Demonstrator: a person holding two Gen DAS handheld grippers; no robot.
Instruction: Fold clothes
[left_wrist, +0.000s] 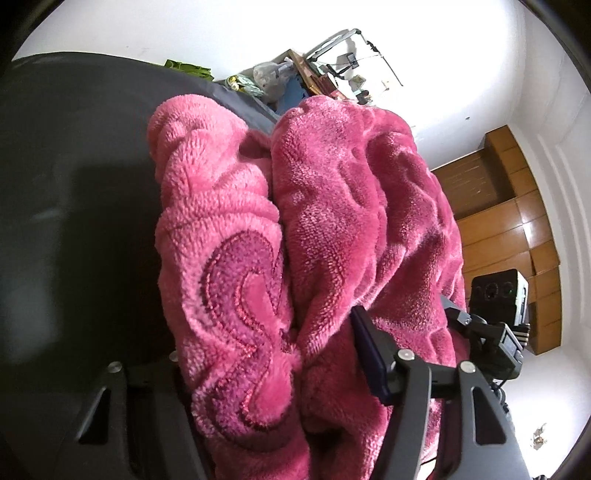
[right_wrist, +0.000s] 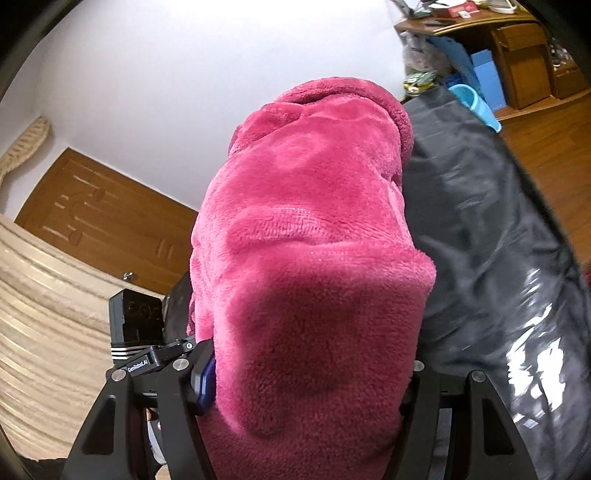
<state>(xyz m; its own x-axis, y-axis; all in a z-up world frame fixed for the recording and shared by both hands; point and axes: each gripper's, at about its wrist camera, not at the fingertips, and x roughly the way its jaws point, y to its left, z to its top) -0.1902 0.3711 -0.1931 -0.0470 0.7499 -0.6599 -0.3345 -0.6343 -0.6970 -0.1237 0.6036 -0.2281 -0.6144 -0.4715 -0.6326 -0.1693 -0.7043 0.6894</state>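
Pink fleece garment (left_wrist: 295, 229) is clamped in both the left tool (left_wrist: 273, 354) and right tool (right_wrist: 310, 369), hiding the dark sheet (right_wrist: 480, 229).

"GenRobot.AI" on left gripper (right_wrist: 168, 360) body label; nothing else legible.

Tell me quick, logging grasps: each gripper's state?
Left gripper: shut on the fuzzy pink fleece garment.
Right gripper: shut on the same garment.
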